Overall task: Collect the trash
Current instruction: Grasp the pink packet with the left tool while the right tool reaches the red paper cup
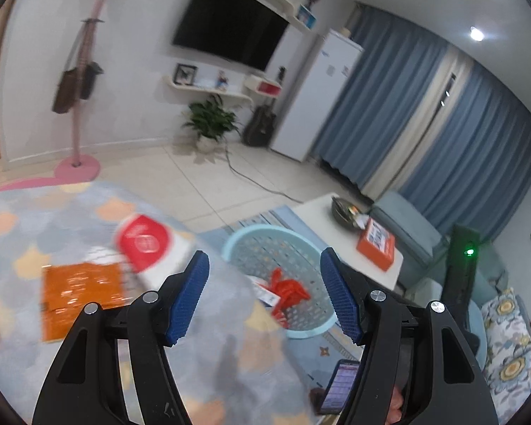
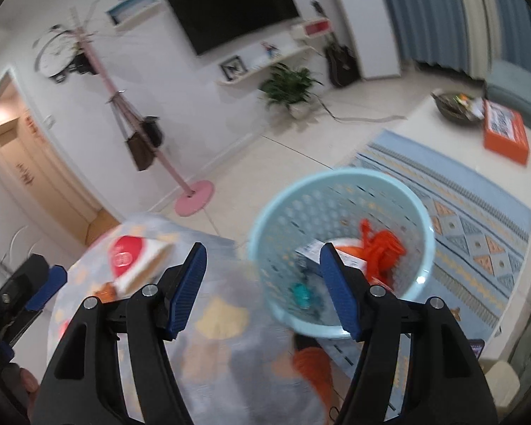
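So you're between pickups right now: the pale blue basket [image 2: 340, 248] on the patterned rug [image 2: 478, 219] already holds an orange bag [image 2: 380, 248], a white packet and something teal, and both your grippers are empty. The blanket-covered surface [image 1: 70, 219] beside the basket is where the rest sits: a red-and-white pack [image 1: 148, 244] and an orange packet [image 1: 81, 294] just past it, further from the basket. Your left gripper [image 1: 263, 297] has its fingers spread wide with nothing between them, and so does the right gripper [image 2: 263, 290], hovering over the basket's near rim. Next move, I'd guess, is swinging one over to that red-and-white pack (it's blurry, so hard to say how flat it lies). White coffee table [image 2: 442, 131] behind the basket.
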